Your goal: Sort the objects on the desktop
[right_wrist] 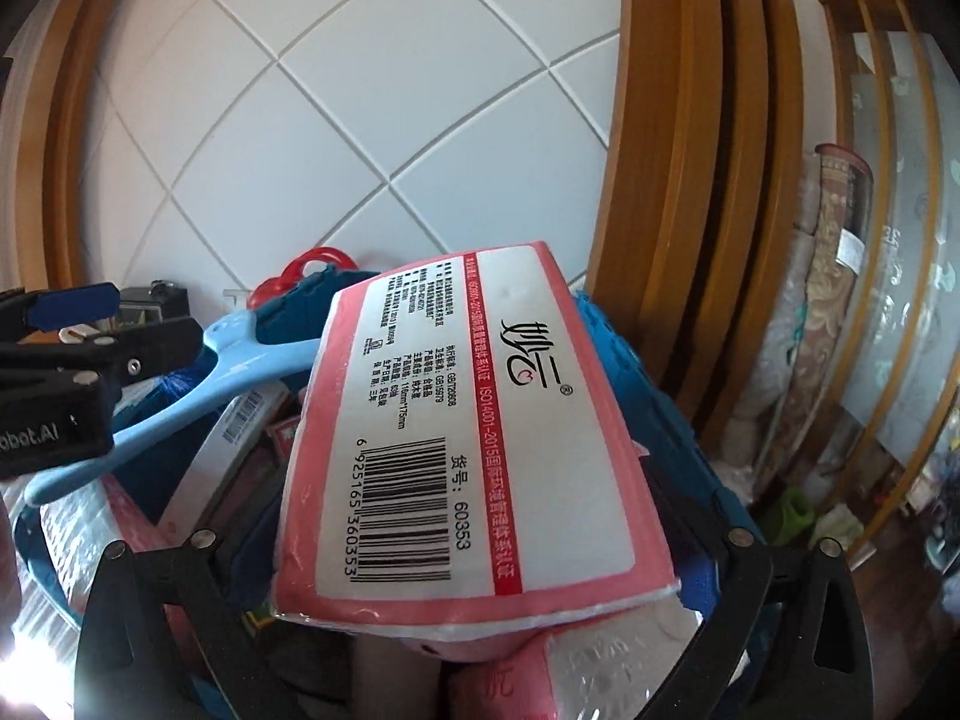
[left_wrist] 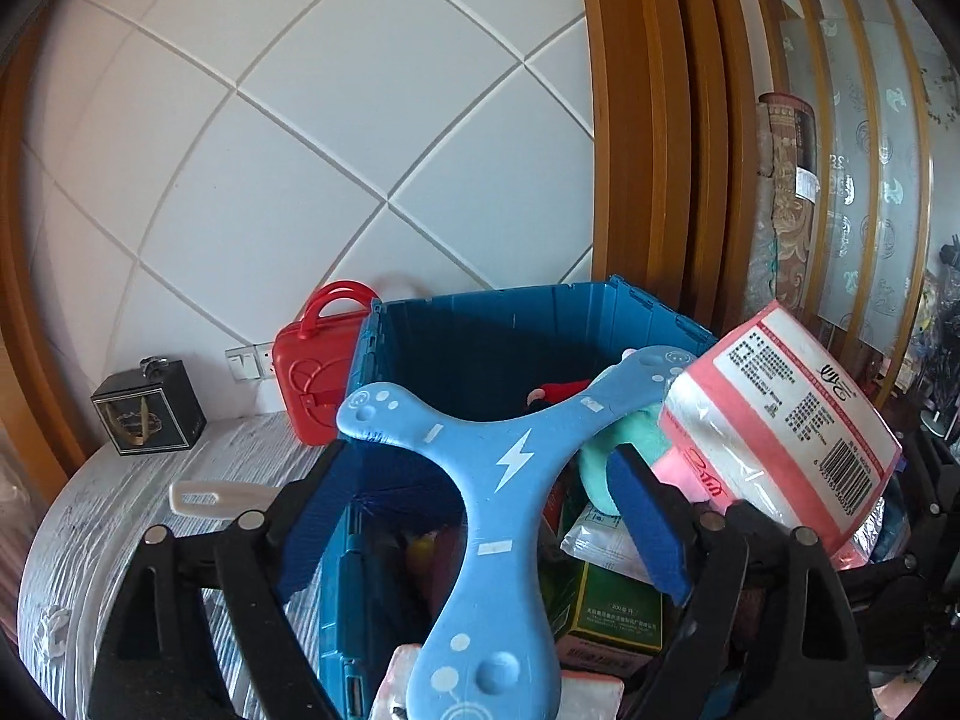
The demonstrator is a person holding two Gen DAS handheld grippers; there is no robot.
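boomerang (left_wrist: 480, 480) lies lengthwise between spread left hand-held gripper (left_wrist: 480, 522), over bin (left_wrist: 540, 312); right hand-held gripper (right_wrist: 480, 588) spread, tissue pack (right_wrist: 456, 450) between, grip unclear.

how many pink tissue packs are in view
3 that I can make out: one pink tissue pack between the right gripper's open fingers, one below it, and one lower left in the blue crate. The clutter may hide more.

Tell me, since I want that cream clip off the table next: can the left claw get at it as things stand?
Probably not straight away. The left claw is open around the blue boomerang over the blue crate; the clip lies bare on the table to its left.
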